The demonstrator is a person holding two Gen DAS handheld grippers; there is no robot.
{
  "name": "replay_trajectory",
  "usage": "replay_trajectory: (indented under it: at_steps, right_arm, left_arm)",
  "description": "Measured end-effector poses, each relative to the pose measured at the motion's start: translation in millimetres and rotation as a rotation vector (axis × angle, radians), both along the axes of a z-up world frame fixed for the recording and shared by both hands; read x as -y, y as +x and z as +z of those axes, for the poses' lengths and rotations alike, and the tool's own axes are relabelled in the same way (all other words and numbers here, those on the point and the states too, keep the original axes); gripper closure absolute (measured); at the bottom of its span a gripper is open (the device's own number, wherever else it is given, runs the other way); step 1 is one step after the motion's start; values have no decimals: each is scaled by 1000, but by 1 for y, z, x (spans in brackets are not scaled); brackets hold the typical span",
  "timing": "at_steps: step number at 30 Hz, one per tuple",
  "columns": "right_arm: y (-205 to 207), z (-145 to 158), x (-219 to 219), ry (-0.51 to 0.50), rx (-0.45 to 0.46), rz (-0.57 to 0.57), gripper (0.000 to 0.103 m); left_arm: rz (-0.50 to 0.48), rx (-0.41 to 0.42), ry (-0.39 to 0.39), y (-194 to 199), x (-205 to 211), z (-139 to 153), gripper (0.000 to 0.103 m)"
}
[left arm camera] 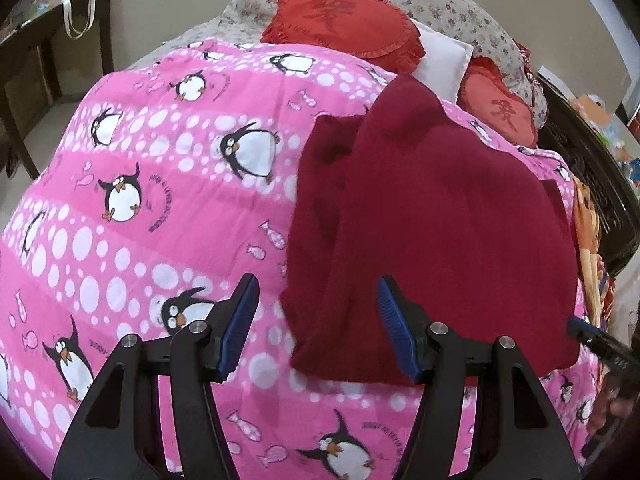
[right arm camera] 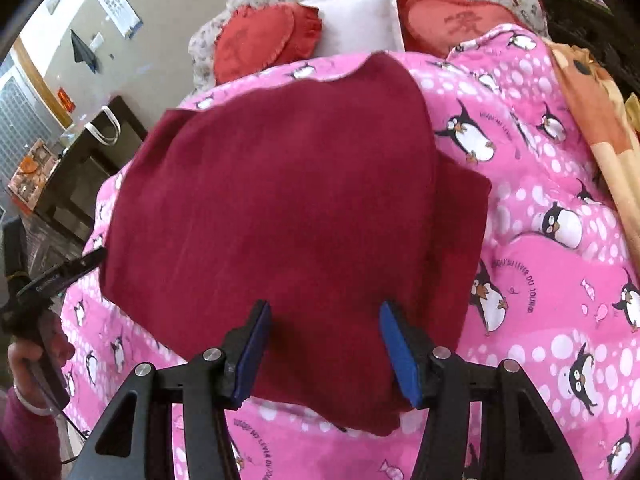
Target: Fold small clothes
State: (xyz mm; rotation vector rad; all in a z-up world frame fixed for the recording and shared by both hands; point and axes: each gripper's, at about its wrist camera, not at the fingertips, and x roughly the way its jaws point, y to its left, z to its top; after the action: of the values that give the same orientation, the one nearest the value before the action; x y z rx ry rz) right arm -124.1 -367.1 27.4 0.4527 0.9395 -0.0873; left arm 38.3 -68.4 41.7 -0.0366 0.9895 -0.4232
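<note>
Maroon garment (right arm camera: 280, 208) lies partly folded on the penguin bedspread (left arm camera: 160, 200) | left tool (left arm camera: 318, 328) and right tool (right arm camera: 325, 350) both spread, empty | soft, light, floppy: best pinched at near hem corners

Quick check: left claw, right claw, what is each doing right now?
Left claw: open, holding nothing, at the near-left corner of the dark red garment.
Right claw: open, empty, over the garment's near edge.

A home bedroom: a bed with penguin quilt (left arm camera: 160, 200), red heart cushions (left arm camera: 344, 24), floral pillows (left arm camera: 448, 4).
</note>
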Motion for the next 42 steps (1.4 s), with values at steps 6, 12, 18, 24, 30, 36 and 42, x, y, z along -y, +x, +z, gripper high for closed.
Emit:
replay_trajectory:
  at_steps: [6,12,18,24,30,36,42]
  right_arm:
    - [-27,17,11,-5,65,-49,49]
    - [-38,4,21,-1,49,-71,49]
    - [-35,-5,28,1,60,-71,55]
    - [-25,-15,31,29,65,-52,89]
    - [-49,5,28,93,132,-31,97]
    - [-57,-7,26,104,91,-29,97]
    - [-62,-8,39,153,106,-85,83]
  left_arm:
    - [-36,6,-75,-1,-2,-1,42]
    - [-76,-10,-120,2,10,-2,42]
    - [-125,-8,-66,3,25,-3,66]
    - [-128,-7,-72,2,22,-6,95]
    - [-173,-10,-151,-15,4,1,96]
    - [-174,-32,-138,-27,-11,-11,96]
    - [-107,-27,-111,-27,-21,-3,88]
